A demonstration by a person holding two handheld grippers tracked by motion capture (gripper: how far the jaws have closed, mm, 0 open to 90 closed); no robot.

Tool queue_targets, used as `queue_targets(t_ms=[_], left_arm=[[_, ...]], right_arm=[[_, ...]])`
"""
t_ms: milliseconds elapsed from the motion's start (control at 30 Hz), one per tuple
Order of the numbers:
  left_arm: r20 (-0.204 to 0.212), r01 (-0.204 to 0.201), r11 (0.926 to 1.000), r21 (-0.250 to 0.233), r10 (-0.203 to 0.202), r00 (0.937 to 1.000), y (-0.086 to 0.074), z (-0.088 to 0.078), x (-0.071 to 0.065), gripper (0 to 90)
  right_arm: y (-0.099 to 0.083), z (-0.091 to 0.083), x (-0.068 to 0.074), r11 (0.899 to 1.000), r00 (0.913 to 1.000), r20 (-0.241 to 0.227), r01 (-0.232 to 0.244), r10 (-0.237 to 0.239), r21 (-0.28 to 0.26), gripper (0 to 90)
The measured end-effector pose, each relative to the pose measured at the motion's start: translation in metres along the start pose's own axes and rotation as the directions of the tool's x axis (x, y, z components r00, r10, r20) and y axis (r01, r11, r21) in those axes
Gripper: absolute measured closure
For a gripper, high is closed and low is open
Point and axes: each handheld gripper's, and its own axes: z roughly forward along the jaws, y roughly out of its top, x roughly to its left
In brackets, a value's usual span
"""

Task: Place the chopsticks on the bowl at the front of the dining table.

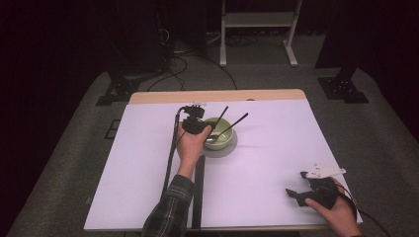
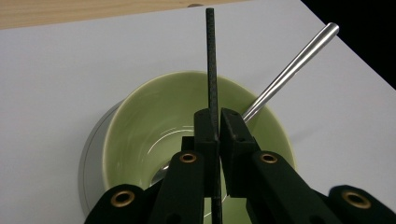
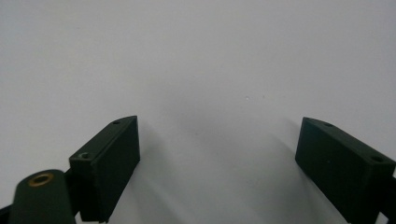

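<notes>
Thin black chopstick standing clamped between left gripper jaws, over green ceramic bowl; right gripper jaws gaping wide.

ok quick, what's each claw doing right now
left claw: closed on a thin black rod over the green bowl
right claw: open, holding nothing

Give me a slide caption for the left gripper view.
Left gripper clamps a thin black stick above a green bowl holding a metal utensil.
</notes>
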Motion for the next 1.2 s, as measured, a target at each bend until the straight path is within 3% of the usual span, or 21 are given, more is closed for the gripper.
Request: queue_targets(t_ms=[367,933,1200], left_arm=[[-0.011,0.023,0.9997,0.012,-0.023,0.9997,0.0,0.011,0.0,86.2],[-0.022,0.04,0.9992,0.009,-0.039,0.999,0.0,0.014,0.002,85.4],[-0.031,0.034,0.9994,-0.006,-0.034,0.9989,0.001,0.011,0.002,70.6]], right_arm=[[0.0,0.0,0.0,1.0,1.0,0.0,0.0,0.0,0.0,12.2],[0.0,0.0,0.0,1.0,1.0,0.0,0.0,0.0,0.0,12.2],[0.0,0.0,0.0,1.0,1.0,0.001,0.0,0.0,0.0,12.2]])
